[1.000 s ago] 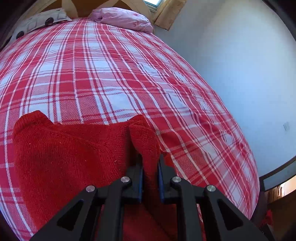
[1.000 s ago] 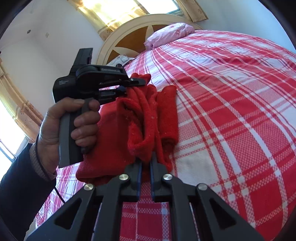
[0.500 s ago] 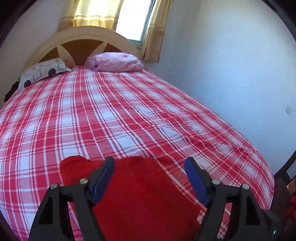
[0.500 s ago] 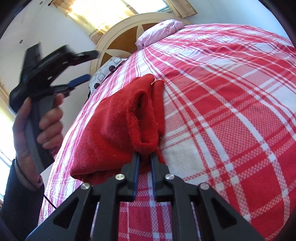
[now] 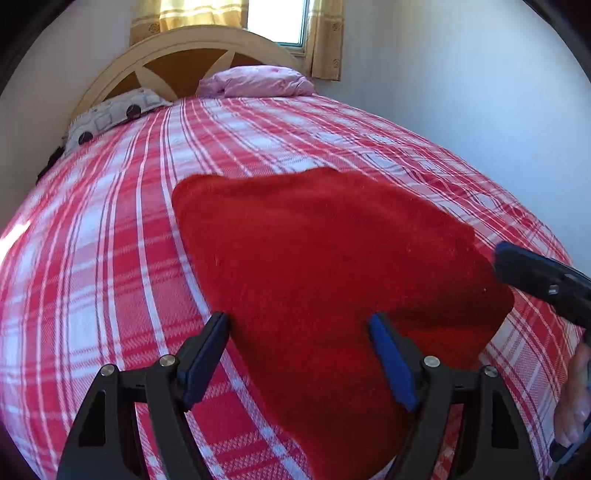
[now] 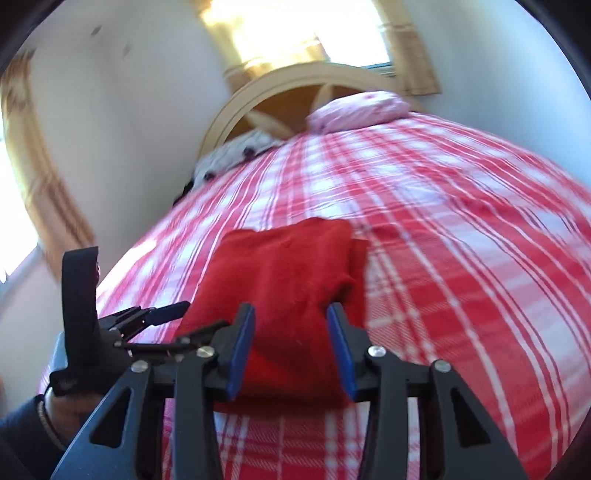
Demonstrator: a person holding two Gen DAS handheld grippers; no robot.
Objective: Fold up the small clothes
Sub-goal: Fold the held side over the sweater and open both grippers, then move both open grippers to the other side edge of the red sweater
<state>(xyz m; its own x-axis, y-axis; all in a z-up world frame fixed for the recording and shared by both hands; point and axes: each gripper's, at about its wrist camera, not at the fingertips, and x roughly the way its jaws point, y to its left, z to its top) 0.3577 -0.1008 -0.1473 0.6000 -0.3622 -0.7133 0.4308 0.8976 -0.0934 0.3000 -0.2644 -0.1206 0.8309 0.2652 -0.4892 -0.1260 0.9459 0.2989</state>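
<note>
Left wrist view: red knit garment (image 5: 332, 266) lay folded flat on the plaid bed (image 5: 110, 258), no longer bunched. Left claw (image 5: 299, 354) stood spread above it; right claw (image 6: 291, 347), formerly pinching it, had just been opening, released.

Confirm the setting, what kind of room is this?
A bedroom: a bed with a red plaid cover, a curved wooden headboard, a pink pillow, and a curtained window.

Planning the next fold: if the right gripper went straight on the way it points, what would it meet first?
Most likely the folded red knit garment, lying right ahead of the open right gripper on the plaid bedspread; depth is unclear.
</note>
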